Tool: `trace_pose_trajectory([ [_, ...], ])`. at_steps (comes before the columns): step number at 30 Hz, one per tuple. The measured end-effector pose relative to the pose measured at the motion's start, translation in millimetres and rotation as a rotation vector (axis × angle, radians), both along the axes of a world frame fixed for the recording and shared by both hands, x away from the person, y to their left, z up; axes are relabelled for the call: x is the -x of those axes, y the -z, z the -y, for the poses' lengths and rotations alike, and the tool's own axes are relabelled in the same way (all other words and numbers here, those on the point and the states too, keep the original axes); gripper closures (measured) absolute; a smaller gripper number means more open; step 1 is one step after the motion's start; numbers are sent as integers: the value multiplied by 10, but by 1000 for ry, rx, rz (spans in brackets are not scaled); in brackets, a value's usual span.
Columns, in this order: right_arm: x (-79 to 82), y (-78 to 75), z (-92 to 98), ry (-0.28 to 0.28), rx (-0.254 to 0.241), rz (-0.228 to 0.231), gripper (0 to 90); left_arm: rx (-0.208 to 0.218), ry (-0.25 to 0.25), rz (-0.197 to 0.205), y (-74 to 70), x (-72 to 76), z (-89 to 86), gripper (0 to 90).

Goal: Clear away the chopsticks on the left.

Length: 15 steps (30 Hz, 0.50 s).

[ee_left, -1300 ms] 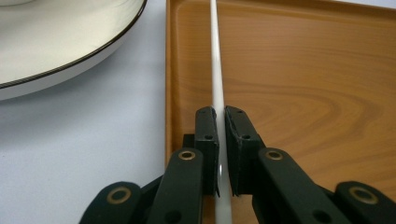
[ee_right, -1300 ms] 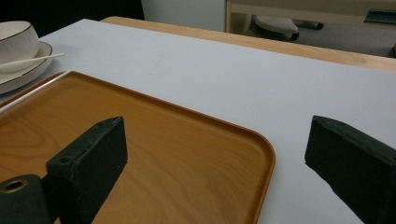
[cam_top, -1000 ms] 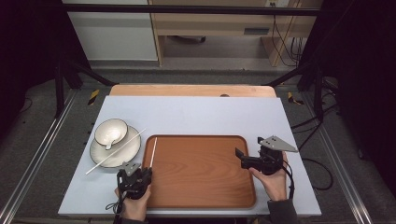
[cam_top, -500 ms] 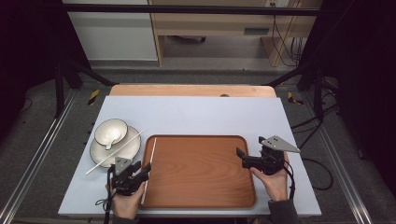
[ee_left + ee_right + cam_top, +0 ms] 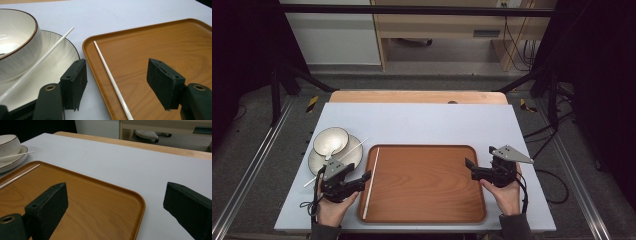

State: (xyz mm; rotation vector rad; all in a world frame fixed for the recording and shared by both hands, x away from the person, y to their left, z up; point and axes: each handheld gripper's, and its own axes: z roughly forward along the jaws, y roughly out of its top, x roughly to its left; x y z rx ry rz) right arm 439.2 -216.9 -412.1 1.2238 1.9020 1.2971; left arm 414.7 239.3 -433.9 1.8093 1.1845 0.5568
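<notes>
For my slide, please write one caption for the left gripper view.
Open left gripper above the tray edge, one chopstick in the tray, another resting across the plate beside the bowl.

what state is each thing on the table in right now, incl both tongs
left tongs: open, holding nothing, over the tray's left edge
right tongs: open, holding nothing, at the tray's right edge
tray: flat on the table, one chopstick in it
chopstick in tray: lying along the left rim
other chopstick: resting across the plate
bowl: upright on the plate
plate: flat, under the bowl
</notes>
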Motion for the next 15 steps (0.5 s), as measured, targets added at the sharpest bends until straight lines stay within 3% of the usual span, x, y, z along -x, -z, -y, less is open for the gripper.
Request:
trace_pose_trajectory([
  [5, 4, -7, 3, 1, -5, 1, 60, -10, 26, -2, 1, -22, -102, 312],
  [8, 0, -2, 1, 2, 0, 0, 59, -83, 43, 9, 12, 3, -223, 301],
  [10, -2, 2, -3, 1, -4, -5, 59, -78, 41, 11, 32, 17, -312, 296],
  [15, -10, 17, -25, -11, 3, -11, 59, -123, 46, 9, 61, 37, -484, 282],
])
